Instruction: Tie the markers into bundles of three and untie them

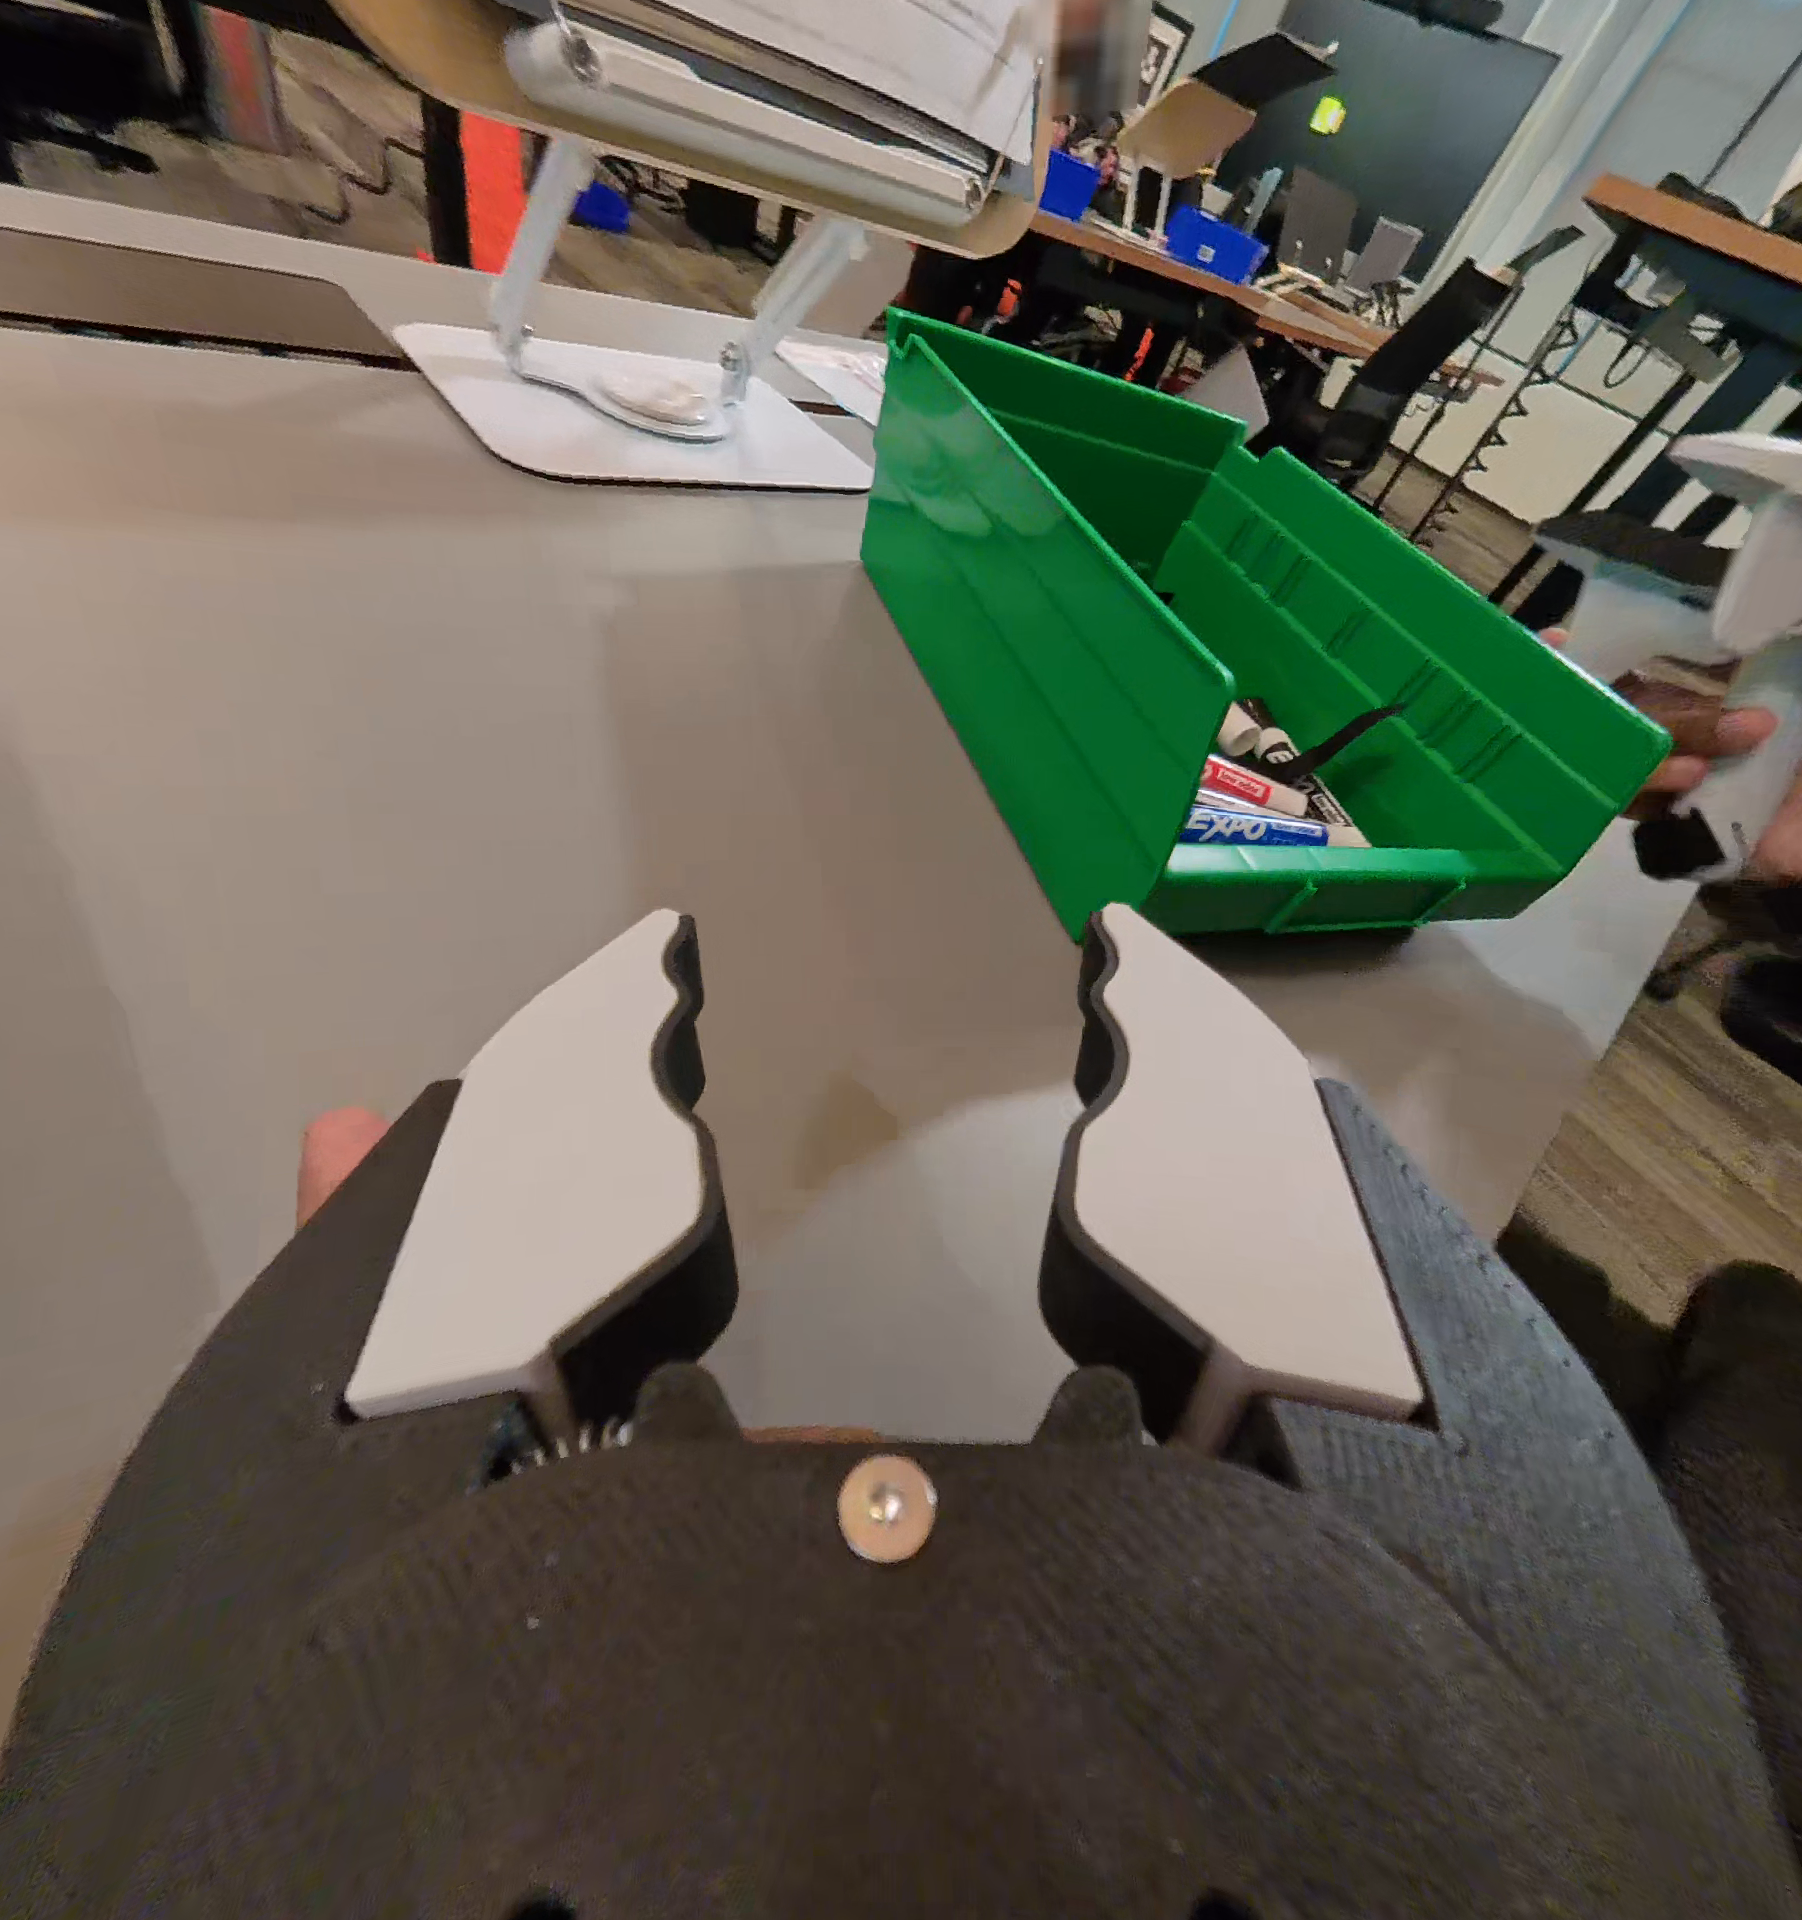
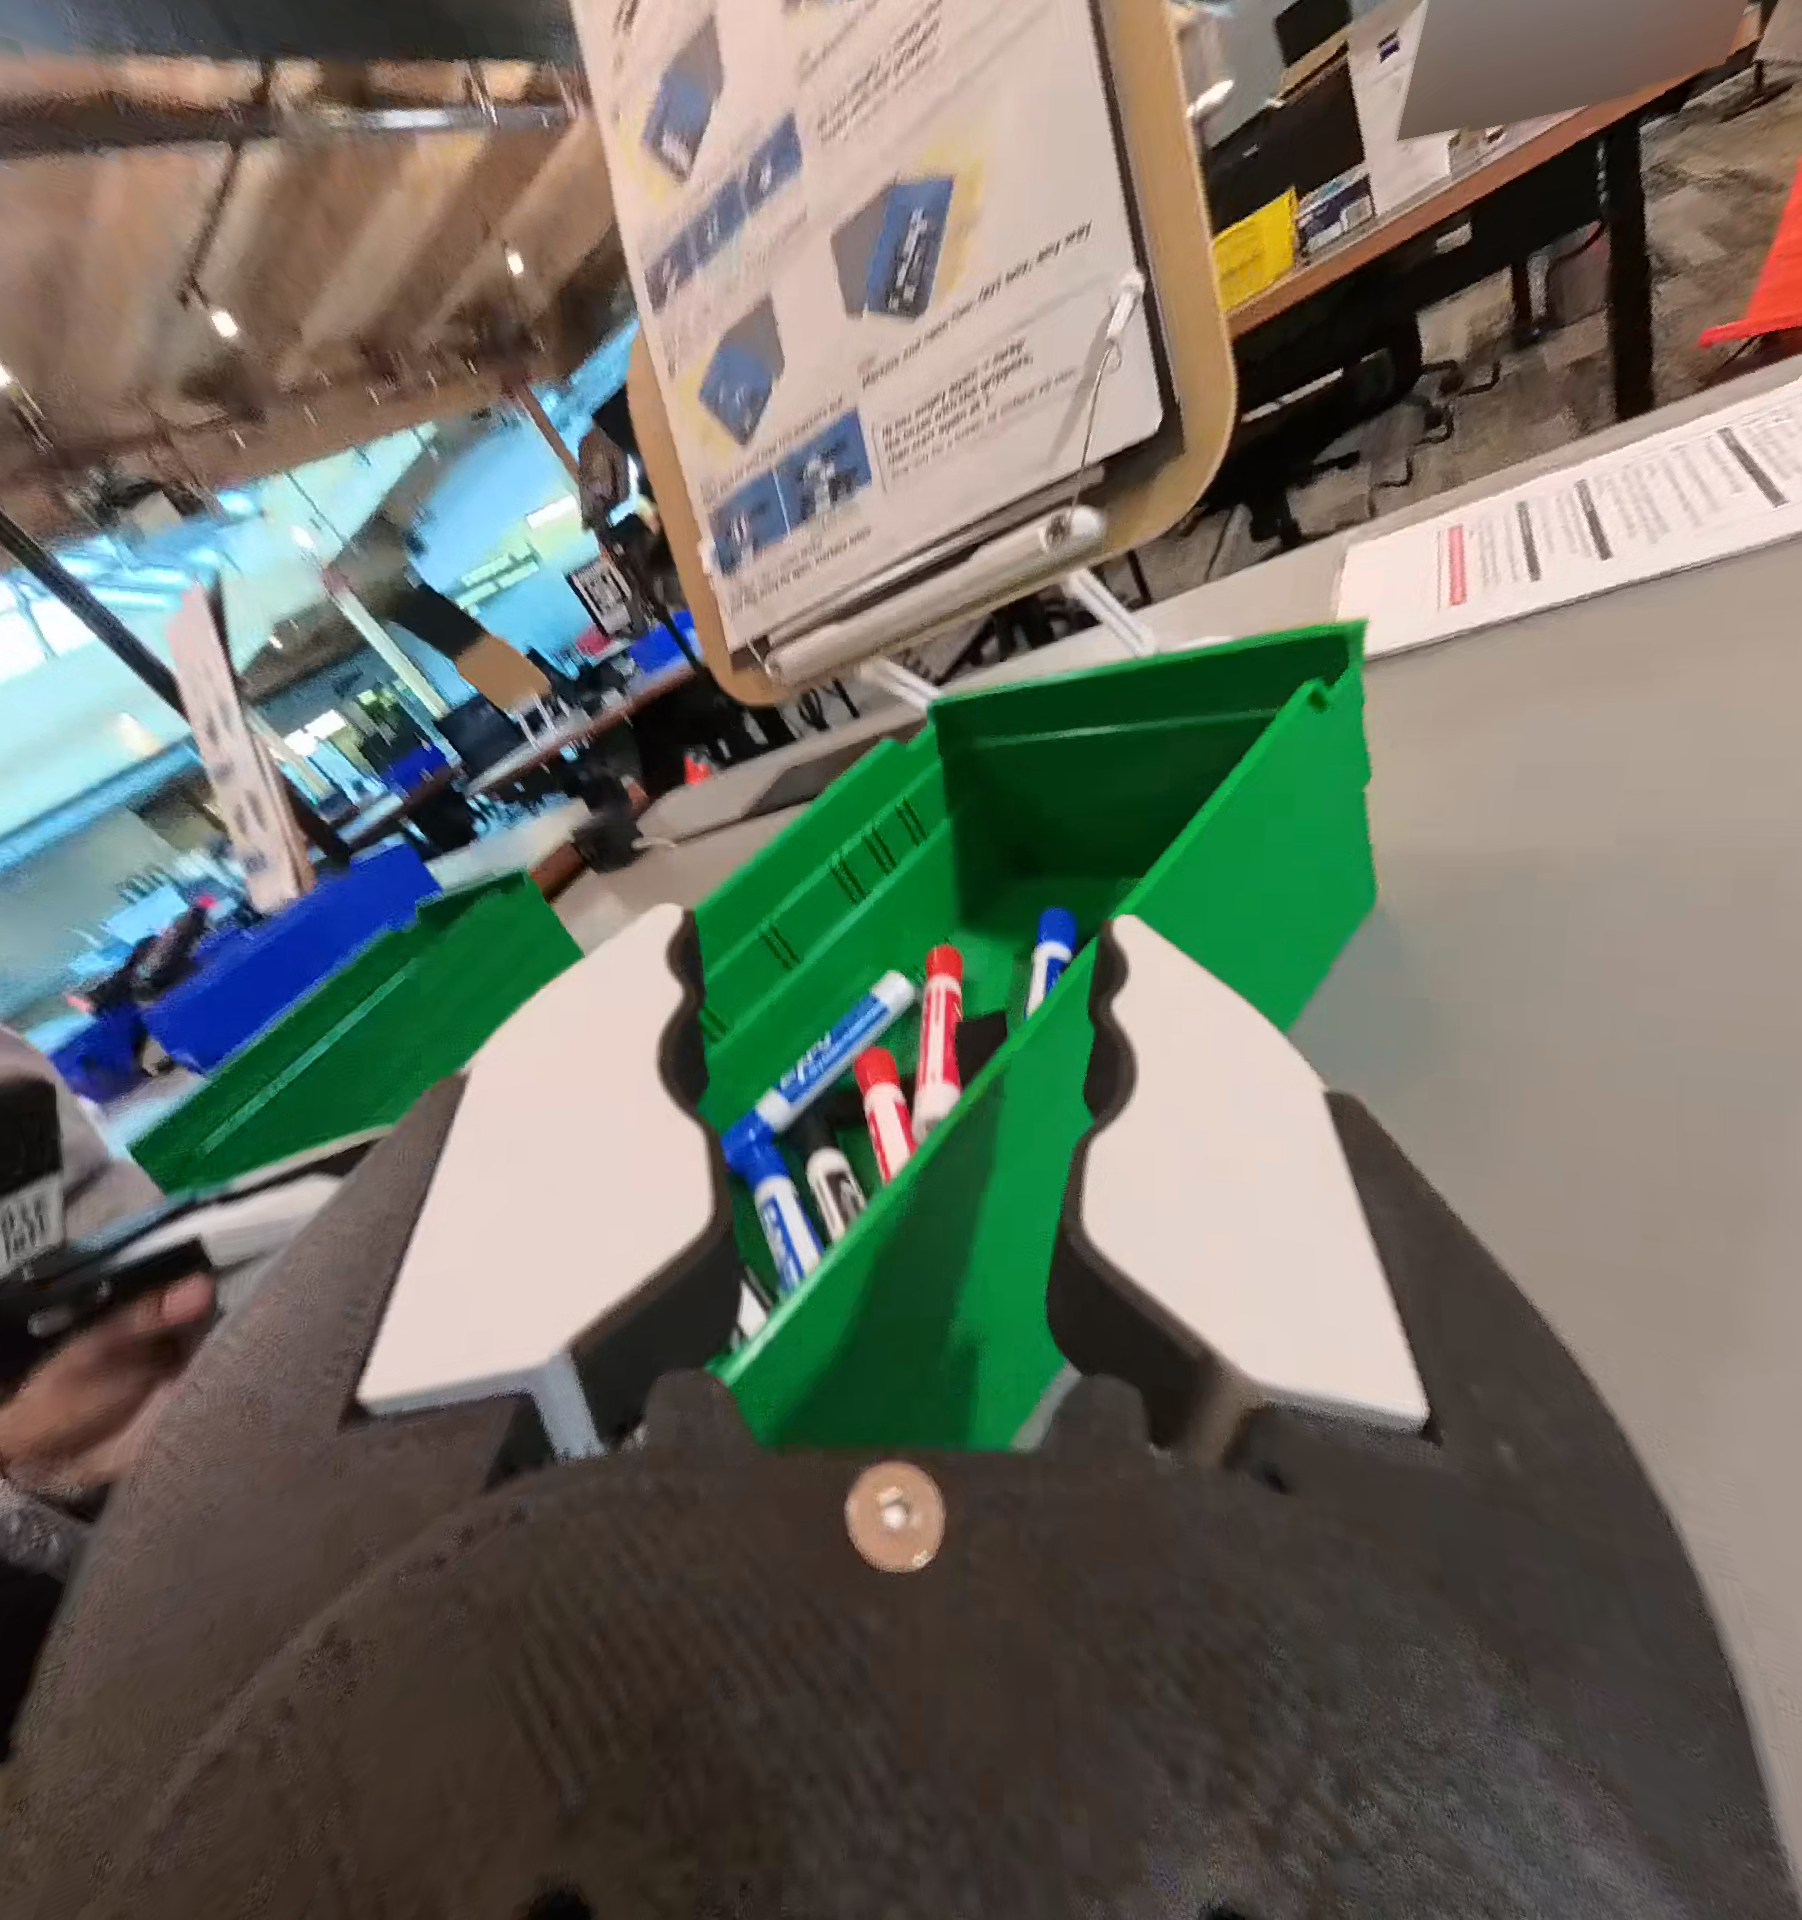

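1. Your left hand-held gripper (image 1: 889, 940) is spread wide and holds nothing; only bare grey tabletop (image 1: 357, 727) lies between its fingers.
2. Ahead and to the right of it stands the green bin (image 1: 1032, 665), its long axis running away from you toward the left.
3. Your right hand-held gripper (image 2: 889, 935) is also spread wide, gripping nothing. The bin's (image 2: 1240, 831) near side wall runs up between its fingers without touching either pad.
4. Inside the bin, blue, red and black markers (image 2: 928, 1049) lie loosely, mostly lengthwise with the bin, caps pointing away from the right hand-held gripper. They carry printed labels.
5. Beyond the bin, a clipboard stand (image 2: 918, 312) holds a printed sheet; another printed sheet (image 2: 1603, 509) lies flat, far right.
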Motion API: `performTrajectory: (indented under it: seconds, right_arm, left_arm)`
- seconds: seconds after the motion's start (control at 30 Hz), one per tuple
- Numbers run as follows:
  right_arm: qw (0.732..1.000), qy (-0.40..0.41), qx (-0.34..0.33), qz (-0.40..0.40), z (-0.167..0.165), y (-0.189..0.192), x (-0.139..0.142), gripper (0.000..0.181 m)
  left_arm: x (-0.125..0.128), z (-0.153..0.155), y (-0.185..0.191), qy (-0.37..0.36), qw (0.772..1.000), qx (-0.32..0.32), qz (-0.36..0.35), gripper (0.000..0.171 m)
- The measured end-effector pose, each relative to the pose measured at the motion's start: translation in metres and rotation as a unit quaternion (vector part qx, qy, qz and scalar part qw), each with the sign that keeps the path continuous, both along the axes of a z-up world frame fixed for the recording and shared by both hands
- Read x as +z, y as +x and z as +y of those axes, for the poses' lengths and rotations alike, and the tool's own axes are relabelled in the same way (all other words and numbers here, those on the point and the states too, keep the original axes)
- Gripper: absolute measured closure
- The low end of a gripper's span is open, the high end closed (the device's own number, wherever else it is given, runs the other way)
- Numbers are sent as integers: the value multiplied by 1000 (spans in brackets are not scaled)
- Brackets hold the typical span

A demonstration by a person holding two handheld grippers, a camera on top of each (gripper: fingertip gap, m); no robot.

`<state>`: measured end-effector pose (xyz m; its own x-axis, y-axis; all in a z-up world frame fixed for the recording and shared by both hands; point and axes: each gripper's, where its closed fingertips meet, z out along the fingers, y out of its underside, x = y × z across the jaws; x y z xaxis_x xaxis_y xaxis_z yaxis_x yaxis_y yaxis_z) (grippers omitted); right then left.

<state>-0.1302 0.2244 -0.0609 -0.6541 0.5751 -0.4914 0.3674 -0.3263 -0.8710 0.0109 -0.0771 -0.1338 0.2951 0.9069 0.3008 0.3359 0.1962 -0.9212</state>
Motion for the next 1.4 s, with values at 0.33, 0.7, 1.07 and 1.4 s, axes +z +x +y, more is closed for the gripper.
performTrajectory:
  seconds: [0.33, 0.7, 1.07, 1.4]
  right_arm:
    - [1000, 7, 8, -6, -15, -14, -6, 102]
    - [997, 73, 27, -6, -12, 3, -27, 103]
    - [996, 81, 16, -31, 16, 25, -39, 106]
    - [995, 91, 35, -24, 6, 36, -38, 109]
  left_arm:
    - [75, -148, 85, 2, 930, 332, 154, 115]
    - [2, -196, 50, -211, 912, 345, -63, 141]
    - [31, -196, 16, -241, 927, 287, -10, 167]
    - [49, -187, 15, -253, 935, 249, 21, 166]
